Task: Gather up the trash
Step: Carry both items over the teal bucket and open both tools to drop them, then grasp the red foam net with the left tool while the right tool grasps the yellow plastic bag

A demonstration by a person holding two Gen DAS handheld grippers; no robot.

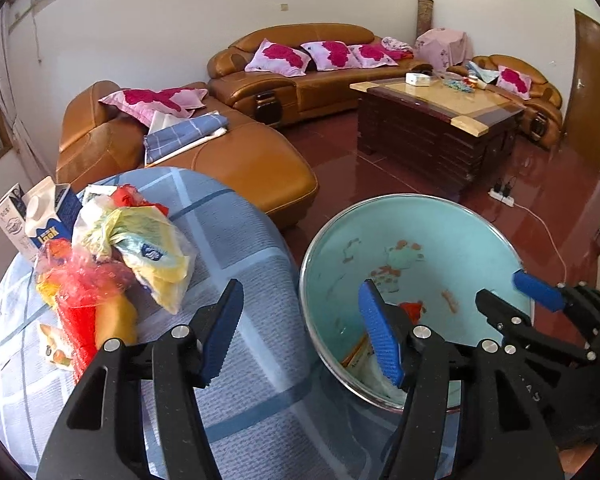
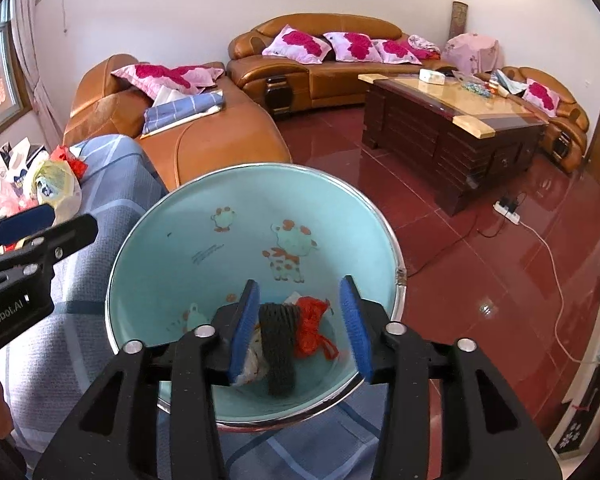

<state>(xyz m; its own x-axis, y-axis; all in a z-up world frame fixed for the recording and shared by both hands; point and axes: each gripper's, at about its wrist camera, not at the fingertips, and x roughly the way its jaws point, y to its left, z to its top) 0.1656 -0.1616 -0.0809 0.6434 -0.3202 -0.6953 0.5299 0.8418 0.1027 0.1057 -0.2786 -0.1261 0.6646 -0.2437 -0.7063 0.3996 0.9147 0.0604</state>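
Note:
A light-blue basin (image 2: 180, 240) with a cartoon print sits at the edge of a table covered in blue checked cloth (image 1: 228, 240). In its bottom lie a dark grey roll (image 2: 278, 344), a red plastic scrap (image 2: 312, 324) and a white wrapper (image 2: 252, 362). My right gripper (image 2: 300, 328) hangs open over them, and its pads press on nothing. My left gripper (image 1: 300, 332) is open astride the basin (image 1: 420, 232) rim, holding nothing. A trash pile of plastic bags (image 1: 132, 252) and milk cartons (image 1: 44, 220) lies on the table to its left. The right gripper (image 1: 512, 300) shows over the basin's far side.
Brown leather sofas (image 1: 260, 160) with pink cushions stand behind the table. A dark wooden coffee table (image 2: 452, 128) is at the right. A power strip (image 2: 508, 208) and its white cord lie on the red tiled floor.

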